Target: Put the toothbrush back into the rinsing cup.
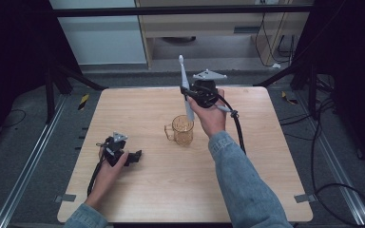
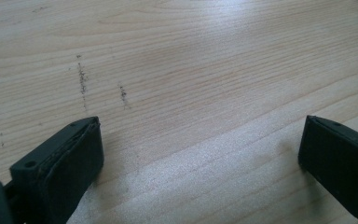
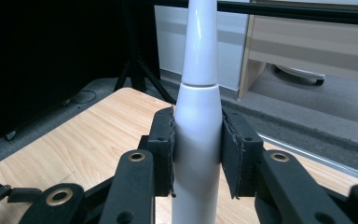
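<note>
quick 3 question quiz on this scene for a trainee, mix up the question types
1. True or false: the right claw is shut on the white electric toothbrush.
2. The amber cup stands: A) between the left claw's jaws, B) on the table just below the raised toothbrush, C) tipped on its side.
3. Fill in: the left claw is ____ over bare wood.

Key: 1 true; 2 B; 3 open.
</note>
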